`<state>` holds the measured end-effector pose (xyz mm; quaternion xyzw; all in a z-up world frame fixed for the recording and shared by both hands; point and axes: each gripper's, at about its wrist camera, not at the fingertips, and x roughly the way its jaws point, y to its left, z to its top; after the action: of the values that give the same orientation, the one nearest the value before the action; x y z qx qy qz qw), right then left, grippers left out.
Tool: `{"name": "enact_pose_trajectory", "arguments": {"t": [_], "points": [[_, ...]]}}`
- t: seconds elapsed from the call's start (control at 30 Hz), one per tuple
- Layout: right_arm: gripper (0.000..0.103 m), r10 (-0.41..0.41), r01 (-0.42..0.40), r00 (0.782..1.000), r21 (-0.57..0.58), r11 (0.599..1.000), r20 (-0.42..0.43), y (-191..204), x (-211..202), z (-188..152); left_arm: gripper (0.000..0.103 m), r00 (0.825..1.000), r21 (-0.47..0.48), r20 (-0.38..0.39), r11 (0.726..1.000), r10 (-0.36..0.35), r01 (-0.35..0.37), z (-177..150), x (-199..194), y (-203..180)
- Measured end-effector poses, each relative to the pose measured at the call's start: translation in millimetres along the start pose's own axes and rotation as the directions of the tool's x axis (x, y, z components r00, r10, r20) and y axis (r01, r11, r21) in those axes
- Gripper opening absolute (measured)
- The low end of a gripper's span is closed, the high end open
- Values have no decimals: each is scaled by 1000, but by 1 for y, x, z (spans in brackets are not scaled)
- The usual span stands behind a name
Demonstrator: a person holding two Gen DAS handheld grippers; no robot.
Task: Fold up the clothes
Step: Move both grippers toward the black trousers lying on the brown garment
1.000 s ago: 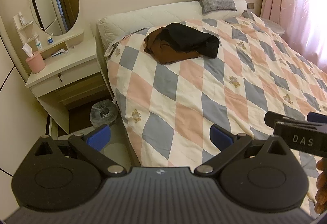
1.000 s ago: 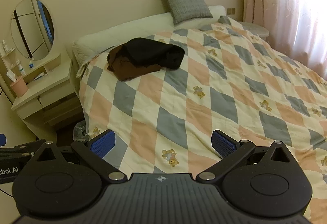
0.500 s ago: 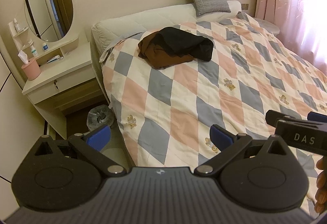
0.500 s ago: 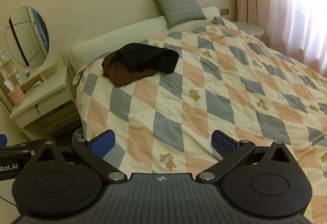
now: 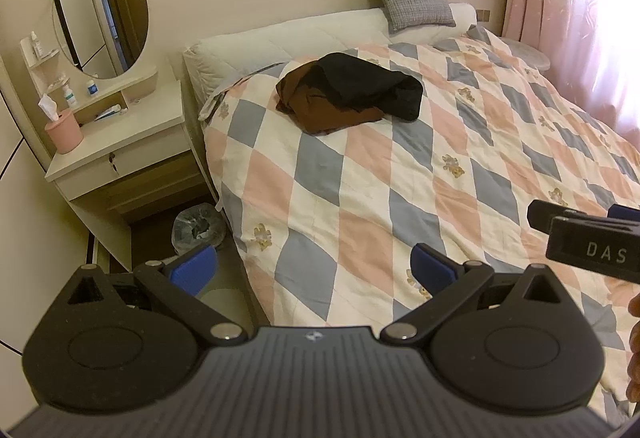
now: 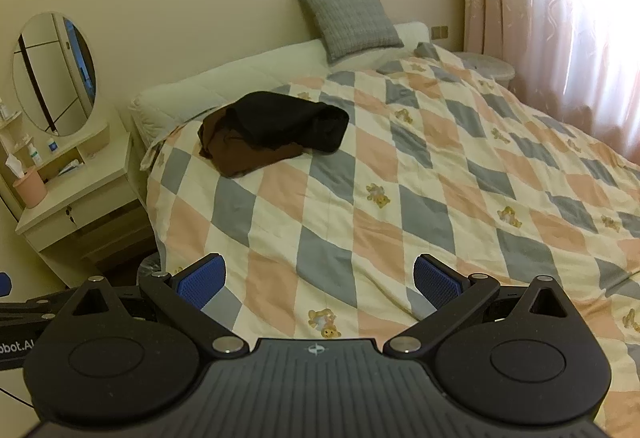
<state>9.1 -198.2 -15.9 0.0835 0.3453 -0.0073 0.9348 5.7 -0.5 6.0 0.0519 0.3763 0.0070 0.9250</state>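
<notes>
a crumpled black cloth (image 5: pixel 368 86) lay on top of a crumpled brown cloth (image 5: pixel 320 110) near the head of the checked pink, grey and cream quilt (image 5: pixel 400 174). the left gripper (image 5: pixel 312 268) and the right gripper (image 6: pixel 319 280) were both wide open, holding nothing, far from the clothes.

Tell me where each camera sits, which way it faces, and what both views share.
Left wrist: on the left gripper, open, facing the bed's head end and the vanity table; the right gripper and fingers show at right.
Right wrist: on the right gripper, open, facing the quilt and curtain; part of the left gripper shows at left.
Shared: the clothes pile, grey cushion, mirror.
</notes>
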Motion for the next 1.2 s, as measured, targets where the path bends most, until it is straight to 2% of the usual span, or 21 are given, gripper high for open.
{"name": "enact_pose_trajectory", "arguments": {"t": [0.27, 0.5, 0.63, 0.87, 1.03, 1.2], "points": [[103, 2, -2, 1000, -5, 1000, 8, 7, 0, 3, 102, 1000, 13, -9, 1000, -24, 24, 3, 5, 5], [103, -15, 15, 1000, 10, 1000, 3, 8, 9, 8, 102, 997, 29, -49, 998, -52, 53, 6, 29, 7], [103, -32, 32, 999, 20, 999, -8, 9, 20, 13, 102, 995, 32, -75, 997, -66, 69, 12, 51, 10], [103, -62, 63, 998, 46, 997, -11, 12, 48, 27, 102, 990, 81, -97, 991, -102, 110, 39, 97, 11], [103, -93, 95, 995, 78, 992, -31, 16, 81, 41, 102, 981, 106, -125, 981, -149, 162, 65, 139, 15], [103, -109, 114, 992, 86, 990, -57, 27, 118, 60, 102, 977, 102, -147, 980, -157, 173, 90, 178, 26]]}}
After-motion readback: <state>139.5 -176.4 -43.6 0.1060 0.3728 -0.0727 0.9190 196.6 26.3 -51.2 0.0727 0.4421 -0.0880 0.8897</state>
